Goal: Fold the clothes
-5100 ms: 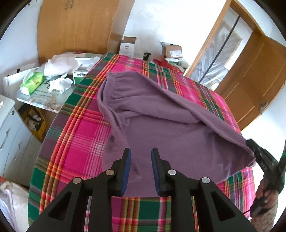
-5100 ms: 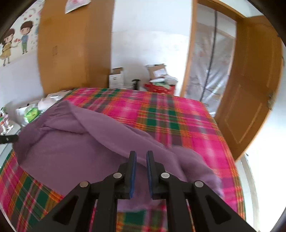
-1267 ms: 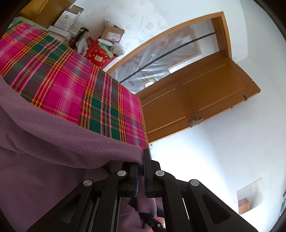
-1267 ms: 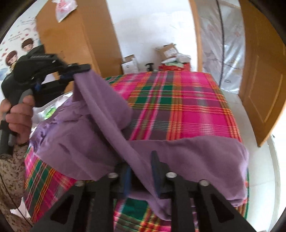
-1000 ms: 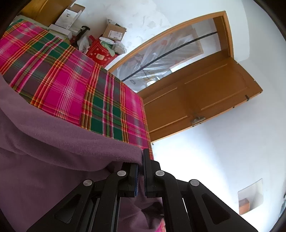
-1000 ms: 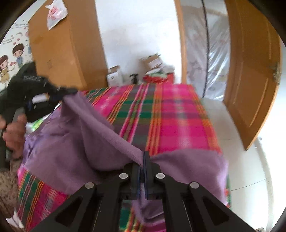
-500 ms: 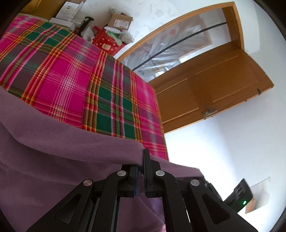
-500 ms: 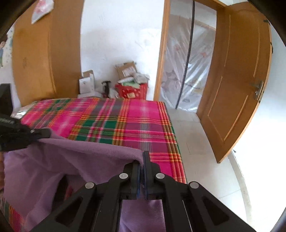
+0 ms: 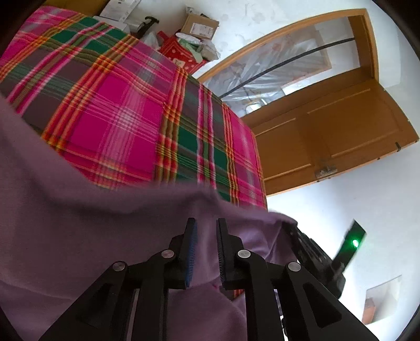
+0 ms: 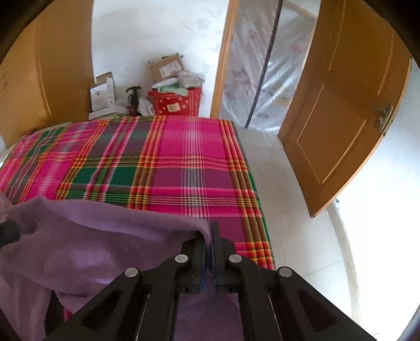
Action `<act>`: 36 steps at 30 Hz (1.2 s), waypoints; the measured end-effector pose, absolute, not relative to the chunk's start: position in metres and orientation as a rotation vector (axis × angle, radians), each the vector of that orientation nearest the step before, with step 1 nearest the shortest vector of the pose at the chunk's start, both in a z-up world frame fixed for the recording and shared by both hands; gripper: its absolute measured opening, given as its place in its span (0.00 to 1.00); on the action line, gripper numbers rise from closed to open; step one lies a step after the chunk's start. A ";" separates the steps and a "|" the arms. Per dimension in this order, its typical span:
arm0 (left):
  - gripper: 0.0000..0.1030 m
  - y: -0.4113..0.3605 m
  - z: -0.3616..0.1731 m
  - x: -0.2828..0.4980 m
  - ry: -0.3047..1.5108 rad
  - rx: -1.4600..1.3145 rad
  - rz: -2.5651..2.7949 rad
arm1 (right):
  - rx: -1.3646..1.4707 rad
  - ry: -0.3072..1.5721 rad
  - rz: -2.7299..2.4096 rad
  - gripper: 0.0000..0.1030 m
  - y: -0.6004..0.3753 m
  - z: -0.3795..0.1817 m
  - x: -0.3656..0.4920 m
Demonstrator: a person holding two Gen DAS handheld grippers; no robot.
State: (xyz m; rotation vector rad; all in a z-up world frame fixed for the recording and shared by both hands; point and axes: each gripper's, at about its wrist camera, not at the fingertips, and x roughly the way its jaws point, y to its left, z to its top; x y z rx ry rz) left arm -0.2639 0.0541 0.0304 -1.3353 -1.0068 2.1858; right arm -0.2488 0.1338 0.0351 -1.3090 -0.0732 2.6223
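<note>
Left wrist view: the left gripper [image 9: 205, 251] stands with its jaws parted by a clear gap. The purple fleece garment [image 9: 78, 223] shows in that gap and lies behind the blue-padded fingers [image 9: 191, 251]; whether the pads touch the cloth cannot be told. The garment fills the near and left part of the view, draped over the near edge of the pink, green and orange plaid bed cover [image 9: 126, 110]. At the right the right gripper [image 9: 309, 251] meets a corner of the garment; a green light shows on its body. Far off stand cardboard boxes [image 9: 200, 25], a red bag [image 9: 178, 52] and an open brown wooden door [image 9: 328, 136].

Right wrist view: the right gripper [image 10: 210, 246] has its jaws closed together, pinching the edge of the purple fleece garment [image 10: 92, 236]. The garment hangs to the near left, raised over the plaid bed cover [image 10: 170, 162]. A black part at the left edge is too cropped to identify. Beyond lie the boxes [image 10: 165, 67], red bag [image 10: 176, 103] and door [image 10: 341, 110].
</note>
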 end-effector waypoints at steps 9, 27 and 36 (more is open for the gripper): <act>0.21 -0.005 0.052 -0.212 -0.962 -1.309 2.270 | -1.270 0.025 2.625 0.26 0.137 0.052 -0.214; 0.35 -0.181 0.066 -0.002 -1.063 -1.279 2.733 | -1.033 0.316 2.998 0.29 0.061 0.124 -0.015; 0.36 -0.219 0.033 0.040 -1.156 -1.386 2.788 | -1.177 0.376 3.008 0.41 0.010 0.070 0.020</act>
